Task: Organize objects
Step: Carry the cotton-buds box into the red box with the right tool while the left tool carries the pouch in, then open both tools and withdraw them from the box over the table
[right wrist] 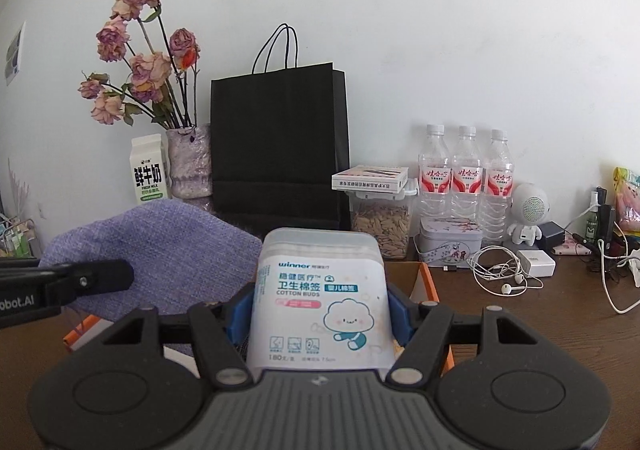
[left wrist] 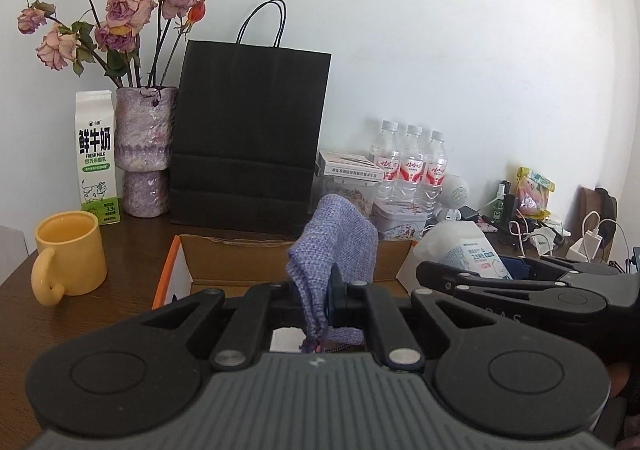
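My left gripper (left wrist: 316, 290) is shut on a purple woven pouch (left wrist: 340, 246), which sticks up between its fingers above an open cardboard box (left wrist: 240, 254) with an orange side. The pouch (right wrist: 160, 254) also fills the left of the right wrist view, with the left gripper's finger (right wrist: 92, 278) in front of it. My right gripper (right wrist: 320, 310) is shut on a clear box of cotton buds (right wrist: 320, 290) with a white label, its blue pads pressing both sides. That cotton-bud box (left wrist: 468, 250) and the right gripper (left wrist: 480, 278) show at the right of the left wrist view.
On the brown table (left wrist: 132, 246) stand a yellow mug (left wrist: 68, 254), a milk carton (left wrist: 96, 157), a vase of dried roses (left wrist: 146, 153) and a black paper bag (left wrist: 248, 137). Three water bottles (right wrist: 466, 177), a jar of seeds (right wrist: 380, 226), a tin (right wrist: 450, 246), earphones and chargers (right wrist: 532, 266) lie right.
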